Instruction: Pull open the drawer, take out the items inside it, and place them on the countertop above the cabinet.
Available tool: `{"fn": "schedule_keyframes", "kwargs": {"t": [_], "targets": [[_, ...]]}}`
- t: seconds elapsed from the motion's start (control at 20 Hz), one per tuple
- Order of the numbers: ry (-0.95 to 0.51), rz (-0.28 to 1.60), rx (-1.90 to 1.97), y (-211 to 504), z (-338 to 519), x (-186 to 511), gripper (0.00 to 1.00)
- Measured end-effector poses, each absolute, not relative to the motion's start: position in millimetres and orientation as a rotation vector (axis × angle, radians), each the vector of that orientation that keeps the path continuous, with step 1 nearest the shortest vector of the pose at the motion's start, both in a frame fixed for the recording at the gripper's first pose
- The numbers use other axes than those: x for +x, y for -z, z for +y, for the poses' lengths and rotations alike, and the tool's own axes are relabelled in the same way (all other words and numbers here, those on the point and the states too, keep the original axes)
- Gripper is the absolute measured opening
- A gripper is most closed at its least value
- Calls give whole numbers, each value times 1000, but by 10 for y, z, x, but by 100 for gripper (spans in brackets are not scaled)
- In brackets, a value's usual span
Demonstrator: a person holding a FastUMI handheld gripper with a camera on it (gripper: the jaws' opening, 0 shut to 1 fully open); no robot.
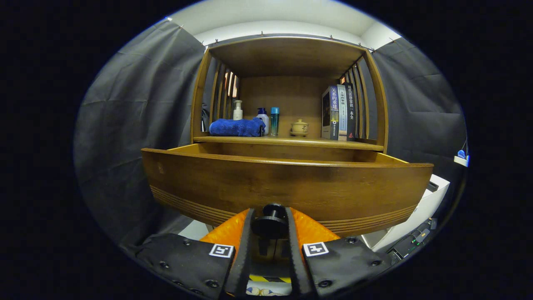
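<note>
Below the table edge I see the drawer pulled out, and my tool is clamped on its round knob, fingers nearly together.

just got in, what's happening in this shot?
A handheld gripper is shut on the drawer's knob, one finger on each side of it. The drawer is pulled partly out of the cabinet; its inside is hidden behind the front panel, so its contents can't be seen. On the countertop above sit a blue towel, a few bottles, a small lidded pot and books.
</note>
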State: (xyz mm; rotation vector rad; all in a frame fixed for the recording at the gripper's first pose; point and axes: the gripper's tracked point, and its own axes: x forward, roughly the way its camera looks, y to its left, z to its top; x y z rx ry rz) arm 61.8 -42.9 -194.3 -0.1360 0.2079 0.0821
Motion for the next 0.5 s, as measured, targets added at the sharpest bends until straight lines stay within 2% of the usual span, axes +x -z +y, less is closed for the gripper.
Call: {"fn": "schedule_keyframes", "kwargs": {"t": [0.05, 0.3, 0.5], "targets": [[-80, 208, -136, 1942, -435, 623, 48], [-94, 185, -173, 1886, -341, 544, 64], [-131, 106, -181, 1580, -194, 413, 79]]}}
